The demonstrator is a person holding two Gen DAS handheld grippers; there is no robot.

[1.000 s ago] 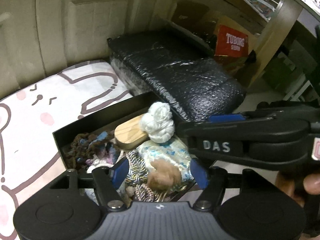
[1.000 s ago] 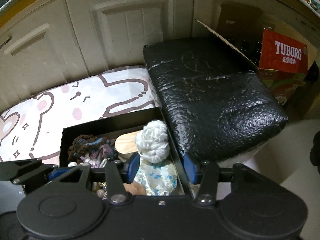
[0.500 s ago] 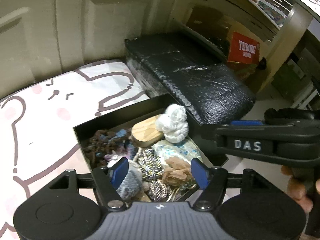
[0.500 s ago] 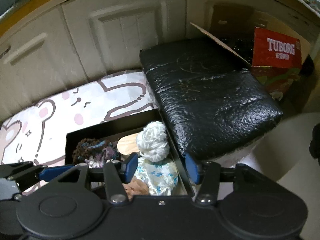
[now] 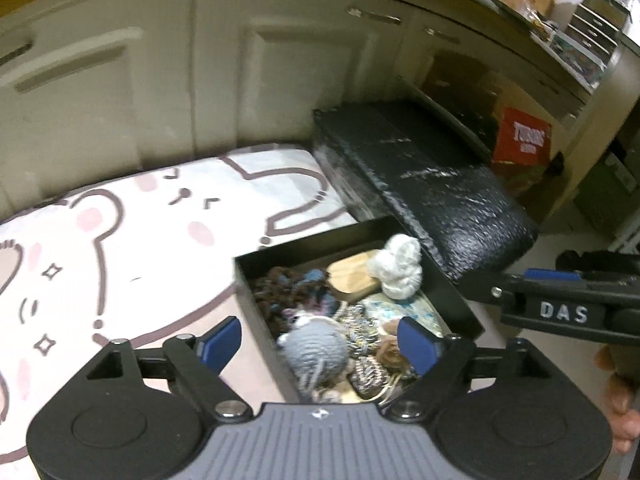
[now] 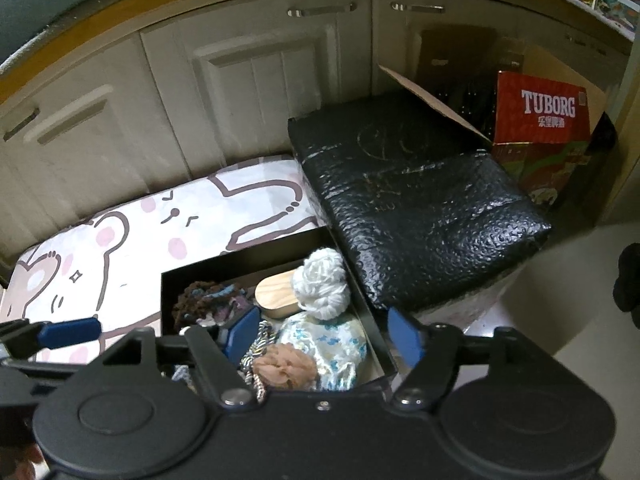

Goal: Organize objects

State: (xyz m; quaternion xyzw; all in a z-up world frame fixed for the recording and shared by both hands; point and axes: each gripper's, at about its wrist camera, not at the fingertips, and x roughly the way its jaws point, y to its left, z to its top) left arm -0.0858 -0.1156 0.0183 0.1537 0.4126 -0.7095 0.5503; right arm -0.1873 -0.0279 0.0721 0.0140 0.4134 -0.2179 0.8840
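Looks mostly done imo: all the small stuff is sitting in the black box, nothing loose on the mat.

Box is resting on the bear-print mat, right beside the black wrapped bundle. Inside: white yarn ball leaning on a wooden piece, brown/blue yarn at the back-left corner, floral pouch, tan pom-pom, braided cords, grey knit toy near the front. Maybe just tidying or closing up is left, can't see a lid tho. Left gripper and right gripper are both hovering over the box's near end, angling down; fingers on both have just been opening and are standing apart w/ nothing clamped btw them.
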